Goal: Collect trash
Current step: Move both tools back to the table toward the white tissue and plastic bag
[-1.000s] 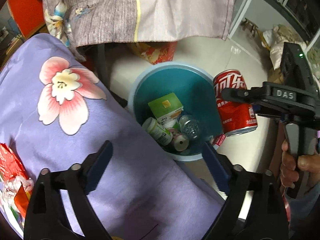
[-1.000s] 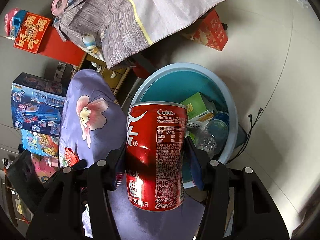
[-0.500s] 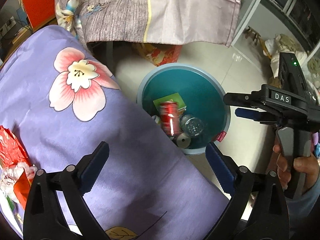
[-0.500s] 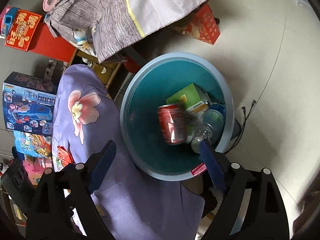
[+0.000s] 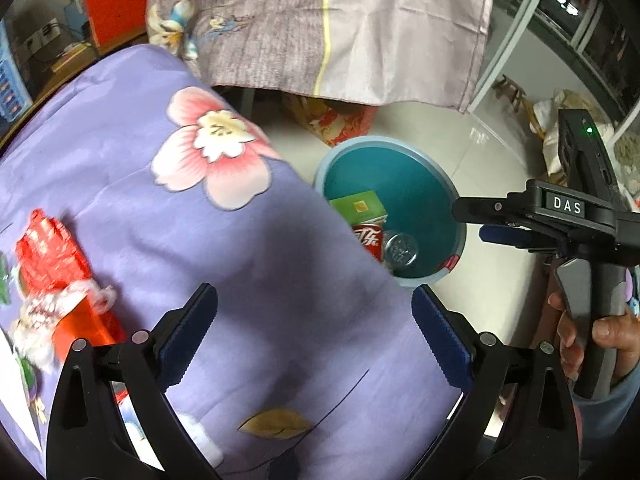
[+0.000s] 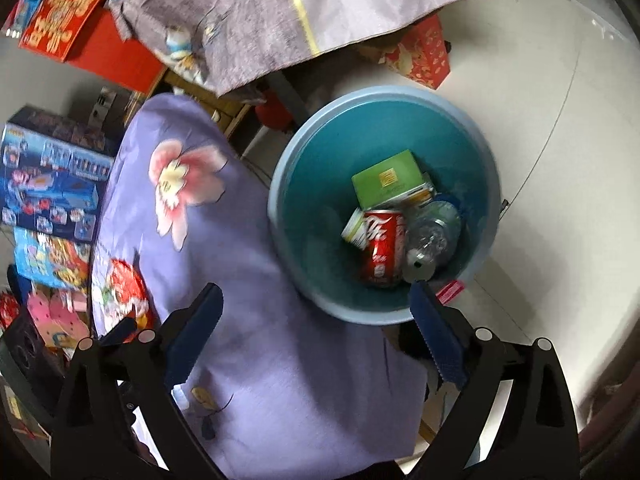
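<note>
A: What's on the left?

B: My left gripper (image 5: 314, 330) hangs wide and empty over the purple cloth (image 5: 132, 184), near the red wrapper (image 5: 52, 248), probably next.

A: And right?

B: Right gripper (image 6: 316, 334), jaws opening, nothing between them; the cola can (image 6: 382, 246) lies in the blue bin (image 6: 280, 196).

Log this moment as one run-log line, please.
red cola can: in blue bin | right gripper: opening, empty | left gripper: open, empty

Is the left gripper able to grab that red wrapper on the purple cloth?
Probably yes. The left gripper is open and empty, and the red wrapper lies uncovered on the purple cloth just off to one side, with nothing between them.
</note>
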Action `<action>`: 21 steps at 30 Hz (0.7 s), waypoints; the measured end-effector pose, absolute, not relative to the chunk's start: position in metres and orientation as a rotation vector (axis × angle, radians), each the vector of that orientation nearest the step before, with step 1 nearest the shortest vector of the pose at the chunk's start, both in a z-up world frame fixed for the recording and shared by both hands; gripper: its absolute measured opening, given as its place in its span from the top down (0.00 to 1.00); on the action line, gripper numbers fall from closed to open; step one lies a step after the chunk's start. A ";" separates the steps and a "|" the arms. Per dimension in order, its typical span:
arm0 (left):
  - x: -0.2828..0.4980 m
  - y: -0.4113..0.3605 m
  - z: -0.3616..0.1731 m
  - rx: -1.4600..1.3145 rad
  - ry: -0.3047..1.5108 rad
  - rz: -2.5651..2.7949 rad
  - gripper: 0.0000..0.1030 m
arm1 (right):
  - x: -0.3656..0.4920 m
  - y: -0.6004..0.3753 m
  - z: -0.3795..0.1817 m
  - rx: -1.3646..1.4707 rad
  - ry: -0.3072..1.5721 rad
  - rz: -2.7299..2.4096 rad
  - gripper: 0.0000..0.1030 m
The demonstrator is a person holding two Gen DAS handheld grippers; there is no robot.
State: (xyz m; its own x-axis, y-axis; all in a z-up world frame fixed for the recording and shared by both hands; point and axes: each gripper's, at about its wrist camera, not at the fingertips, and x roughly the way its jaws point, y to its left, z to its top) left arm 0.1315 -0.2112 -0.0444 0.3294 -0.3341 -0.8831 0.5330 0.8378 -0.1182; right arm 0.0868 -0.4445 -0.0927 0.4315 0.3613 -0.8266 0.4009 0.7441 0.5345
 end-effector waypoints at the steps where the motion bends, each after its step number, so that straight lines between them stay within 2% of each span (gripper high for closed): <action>1: 0.130 -0.203 -0.043 0.200 1.094 -0.566 0.05 | 0.087 -0.437 -0.090 0.766 1.163 -0.021 0.12; 10: 0.115 -0.120 -0.034 0.126 1.064 -0.468 0.04 | 0.100 -0.357 -0.067 0.645 1.198 0.078 0.12; 21: 0.103 0.019 -0.035 0.068 1.045 -0.253 0.04 | 0.129 -0.245 -0.053 0.478 1.263 0.208 0.12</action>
